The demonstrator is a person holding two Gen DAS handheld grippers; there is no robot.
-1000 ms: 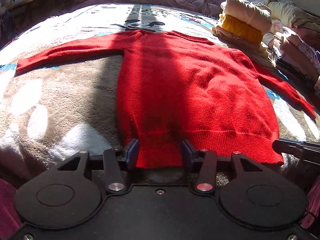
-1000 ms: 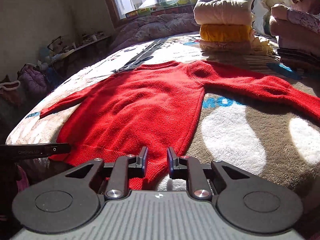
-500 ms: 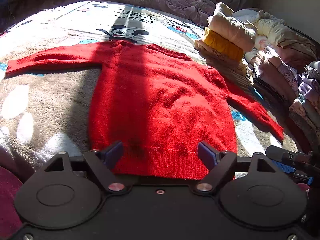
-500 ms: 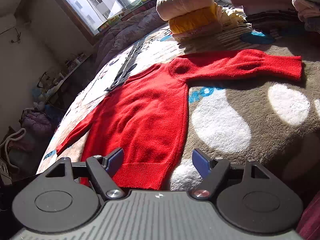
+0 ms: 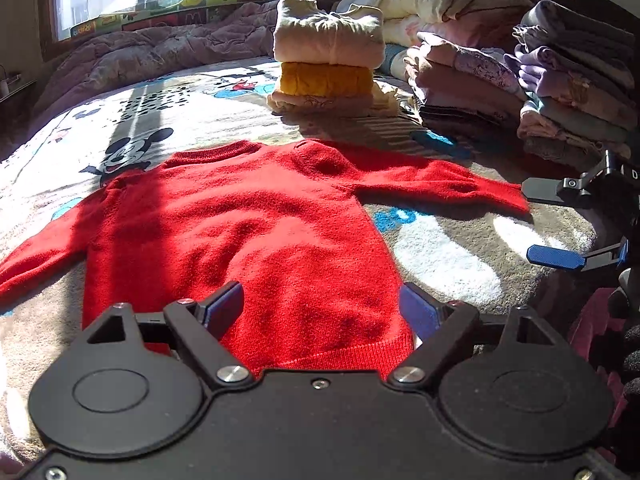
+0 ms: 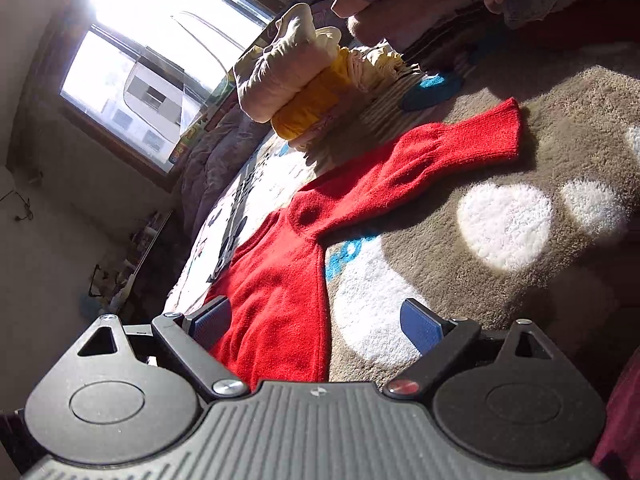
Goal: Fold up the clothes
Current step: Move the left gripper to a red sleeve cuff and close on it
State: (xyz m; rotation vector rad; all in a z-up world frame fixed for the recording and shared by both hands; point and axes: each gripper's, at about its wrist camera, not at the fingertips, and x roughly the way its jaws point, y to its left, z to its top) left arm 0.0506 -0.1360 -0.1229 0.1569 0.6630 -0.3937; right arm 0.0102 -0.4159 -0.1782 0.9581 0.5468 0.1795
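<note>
1. The bed (image 5: 448, 264), under a brown and white cartoon-print blanket, carries everything — sun from the window falls across it in patches.
2. Several heaps of clothes (image 5: 520, 80) line the bed's far side; I cannot count the garments in them.
3. One red sweater (image 5: 248, 232) lies flat on the blanket, front or back up I cannot tell, both sleeves spread outward and the ribbed hem towards the grippers. No part of it is folded over.
4. One neat stack of folded clothes (image 5: 326, 68) stands beyond the collar: a cream piece on top, a mustard one under it, a pale one at the bottom — three that I can count.
5. Two grippers are in view. The left gripper (image 5: 320, 308) hangs over the hem with its blue pads wide apart, holding nothing. The right gripper (image 6: 316, 320) is likewise spread and empty, and tilted, near the sweater's right side seam, with the right sleeve cuff (image 6: 496, 132) well ahead of it.
6. Judging by the flat sweater and empty grippers, a fold is being set up. To do it well, pinch the knit at a cuff or shoulder edge, lift only enough to clear the blanket, and lay each sleeve across the body without dragging the wool into wrinkles.
</note>
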